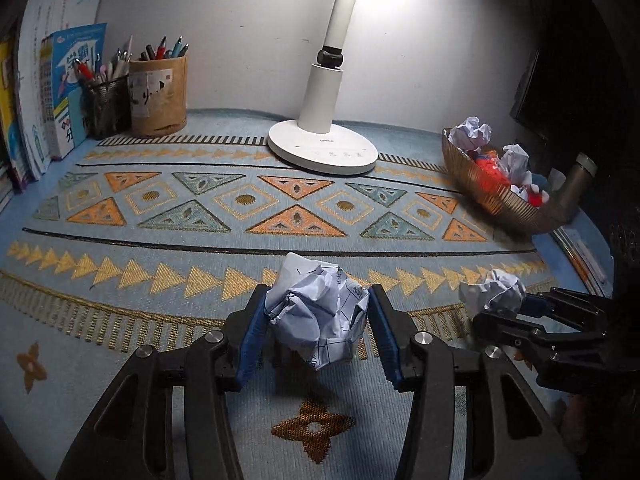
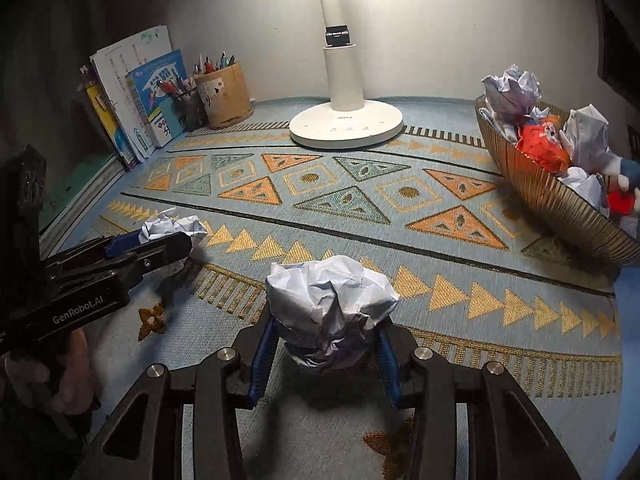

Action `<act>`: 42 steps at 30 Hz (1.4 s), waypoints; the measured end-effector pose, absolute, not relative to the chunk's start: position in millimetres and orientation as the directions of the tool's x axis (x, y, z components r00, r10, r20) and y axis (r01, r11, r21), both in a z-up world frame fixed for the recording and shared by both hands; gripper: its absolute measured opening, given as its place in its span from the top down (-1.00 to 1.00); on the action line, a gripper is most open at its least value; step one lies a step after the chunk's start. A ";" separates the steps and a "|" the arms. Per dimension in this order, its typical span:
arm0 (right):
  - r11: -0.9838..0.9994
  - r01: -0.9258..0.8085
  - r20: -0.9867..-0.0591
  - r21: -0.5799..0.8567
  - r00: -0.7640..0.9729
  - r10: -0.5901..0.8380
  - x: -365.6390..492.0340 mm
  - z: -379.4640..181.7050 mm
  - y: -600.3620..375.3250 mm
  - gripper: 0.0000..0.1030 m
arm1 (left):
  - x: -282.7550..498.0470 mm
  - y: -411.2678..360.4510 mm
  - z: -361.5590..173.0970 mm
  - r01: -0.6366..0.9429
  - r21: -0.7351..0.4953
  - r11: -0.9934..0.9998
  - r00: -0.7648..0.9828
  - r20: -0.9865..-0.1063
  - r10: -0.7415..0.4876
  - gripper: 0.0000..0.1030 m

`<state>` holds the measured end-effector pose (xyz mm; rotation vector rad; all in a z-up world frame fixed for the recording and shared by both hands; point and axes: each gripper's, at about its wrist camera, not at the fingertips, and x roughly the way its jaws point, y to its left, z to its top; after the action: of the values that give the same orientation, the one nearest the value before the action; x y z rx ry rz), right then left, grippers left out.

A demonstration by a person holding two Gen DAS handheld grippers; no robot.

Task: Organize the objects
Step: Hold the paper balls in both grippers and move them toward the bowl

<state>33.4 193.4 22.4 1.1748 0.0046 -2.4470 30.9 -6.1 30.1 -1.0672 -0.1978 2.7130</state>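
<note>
Hovering level above the patterned mat point(image 1: 160, 216), left tongs point(image 1: 318, 312) clamp a paper ball point(image 1: 320, 312); right tongs point(image 2: 326, 330) clamp another ball point(image 2: 328, 304).

The woven cloth mat point(image 1: 224, 216) looks rough and matt. At 6 o'clock, a crumpled paper ball point(image 1: 318, 312) sits creased between ribbed blue pads point(image 1: 252, 344) on matt black plastic. At 2 o'clock, the ribbed bowl point(image 2: 560, 204) gleams like metal. The lamp point(image 1: 324, 120) at 12 o'clock is smooth white plastic.
</note>
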 end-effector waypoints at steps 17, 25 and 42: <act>-0.900 0.347 -0.742 0.264 -0.524 -0.419 33.9 17.8 182.5 -0.30 | 32.4 -25.2 28.3 -0.127 -0.313 -0.941 -0.727 -0.617 0.303 0.10; -0.894 0.363 -0.729 0.263 -0.532 -0.431 35.3 20.1 172.8 -0.27 | 31.9 -25.8 27.5 -0.134 -0.315 -0.940 -0.725 -0.616 0.310 0.10; -0.886 0.422 -0.703 0.194 -0.570 -0.425 49.4 26.3 163.7 0.12 | 31.9 -25.3 27.0 -0.113 -0.290 -0.950 -0.727 -0.628 0.278 0.10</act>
<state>49.4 163.7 26.3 1.0882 -0.0053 -2.4258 31.9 -25.3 27.0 -1.0424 -0.3432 2.7158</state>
